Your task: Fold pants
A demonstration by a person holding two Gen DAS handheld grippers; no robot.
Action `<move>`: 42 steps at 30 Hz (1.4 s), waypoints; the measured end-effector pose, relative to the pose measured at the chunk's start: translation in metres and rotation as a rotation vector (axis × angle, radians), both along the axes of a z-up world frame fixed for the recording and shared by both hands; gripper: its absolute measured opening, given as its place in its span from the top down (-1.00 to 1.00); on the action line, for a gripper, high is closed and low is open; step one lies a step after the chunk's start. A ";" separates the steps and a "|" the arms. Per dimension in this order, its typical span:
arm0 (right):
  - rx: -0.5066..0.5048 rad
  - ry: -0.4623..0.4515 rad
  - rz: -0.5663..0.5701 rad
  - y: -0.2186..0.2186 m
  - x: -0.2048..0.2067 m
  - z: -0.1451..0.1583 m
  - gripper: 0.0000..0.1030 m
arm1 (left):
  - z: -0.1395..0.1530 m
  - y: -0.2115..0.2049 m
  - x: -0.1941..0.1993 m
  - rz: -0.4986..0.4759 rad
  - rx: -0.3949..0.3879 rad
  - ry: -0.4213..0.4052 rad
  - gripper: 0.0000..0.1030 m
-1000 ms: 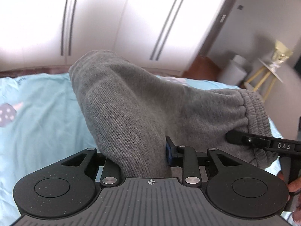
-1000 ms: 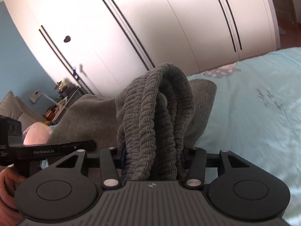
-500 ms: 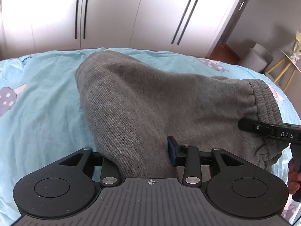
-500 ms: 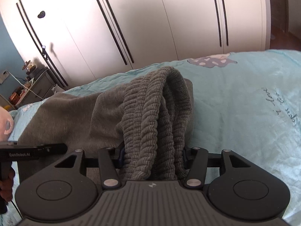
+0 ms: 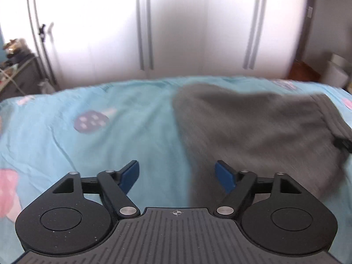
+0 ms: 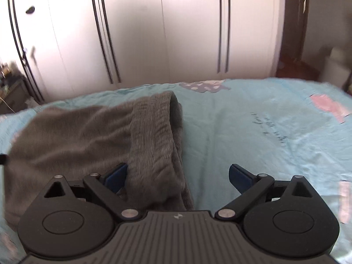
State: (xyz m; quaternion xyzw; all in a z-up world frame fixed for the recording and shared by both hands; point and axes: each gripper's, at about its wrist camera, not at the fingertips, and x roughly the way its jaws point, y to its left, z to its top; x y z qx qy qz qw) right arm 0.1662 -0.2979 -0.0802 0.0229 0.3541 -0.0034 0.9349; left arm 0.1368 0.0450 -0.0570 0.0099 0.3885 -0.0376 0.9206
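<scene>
On bed [image 5: 92, 145], grey pants [image 5: 259, 132] lie bunched, ribbed waistband [image 6: 154, 136] nearest my right gripper [image 6: 178, 176]. Both my grippers opening wide, left gripper [image 5: 177, 173] too; cloth edge between pads, none pinched. Risk as I see it: fold slumps open once released; retreating pad may snag knit.

Dark grey ribbed-knit pants [image 5: 253, 127] lie on a light turquoise bedsheet [image 5: 88, 145] printed with a purple white-dotted mushroom [image 5: 91, 121] and pink patches [image 6: 330, 106], before white wardrobe doors [image 6: 176, 33] with dark vertical handles, while both black grippers carry blue pads [image 5: 224, 177].
</scene>
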 end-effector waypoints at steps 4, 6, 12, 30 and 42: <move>-0.059 -0.045 -0.046 0.012 -0.011 -0.006 -0.90 | -0.029 -0.027 -0.013 -0.050 0.096 0.036 -0.65; -0.103 -0.055 -0.047 0.016 -0.007 -0.010 -0.90 | -0.042 -0.030 -0.010 -0.036 0.140 0.031 -0.66; -0.175 -0.059 0.010 0.022 0.001 -0.019 -0.90 | -0.051 0.007 0.009 0.186 0.065 0.130 -0.68; 0.301 -0.310 -0.047 0.013 -0.073 0.023 -0.26 | -0.032 -0.033 0.022 0.026 -0.051 -0.016 -0.61; -0.147 -0.180 0.012 0.043 -0.047 -0.014 0.42 | -0.048 -0.033 0.016 0.056 0.043 -0.024 -0.80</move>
